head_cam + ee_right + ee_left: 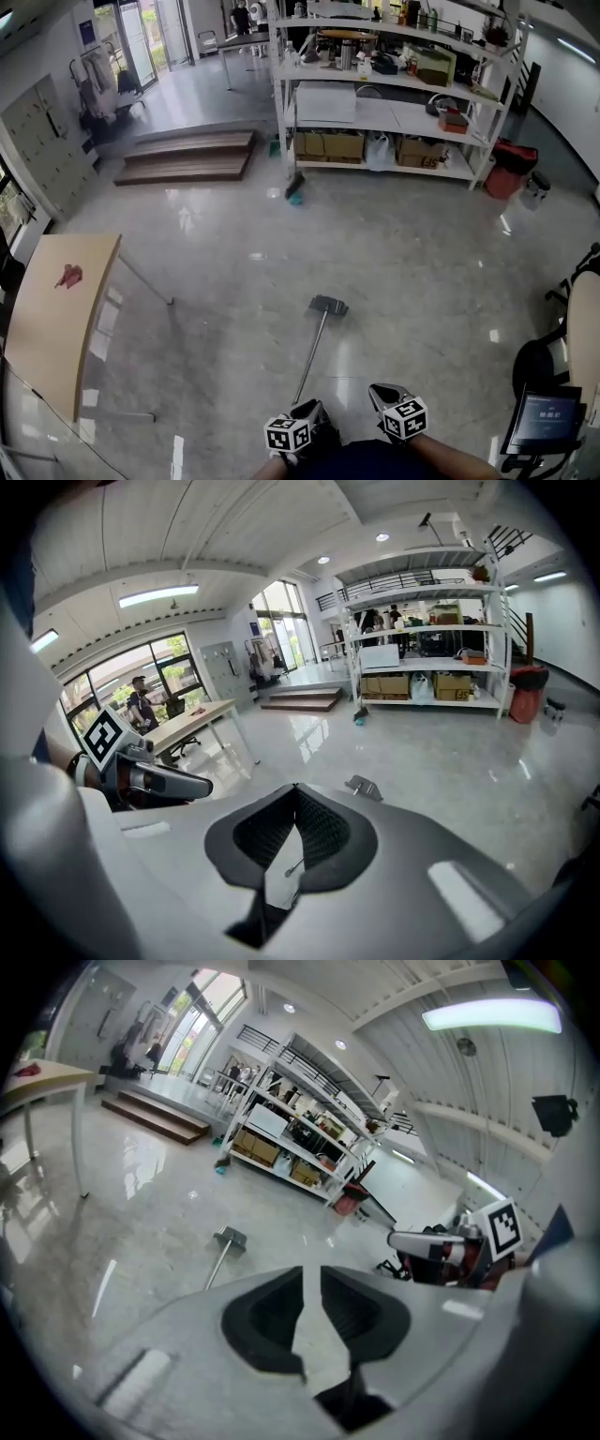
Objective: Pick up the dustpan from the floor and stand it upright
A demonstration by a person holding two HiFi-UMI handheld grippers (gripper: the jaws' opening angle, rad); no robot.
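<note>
The long-handled dustpan lies flat on the shiny floor, its grey pan (329, 306) farther off and its thin handle (311, 354) running back towards me. It also shows small in the left gripper view as the dustpan (230, 1238) and in the right gripper view as the dustpan (364, 786). My left gripper (307, 410) hovers near the handle's near end, jaws a little apart with nothing between them (311, 1274). My right gripper (384, 392) is beside it to the right, jaws closed tip to tip and empty (295, 789). Neither touches the dustpan.
A white shelving rack (375, 103) with boxes stands at the far side, a broom head (294, 192) at its foot. Wooden steps (187, 155) lie far left, a wooden table (56, 319) at the left, a red bin (509, 169) far right, and a chair and screen (544, 422) near right.
</note>
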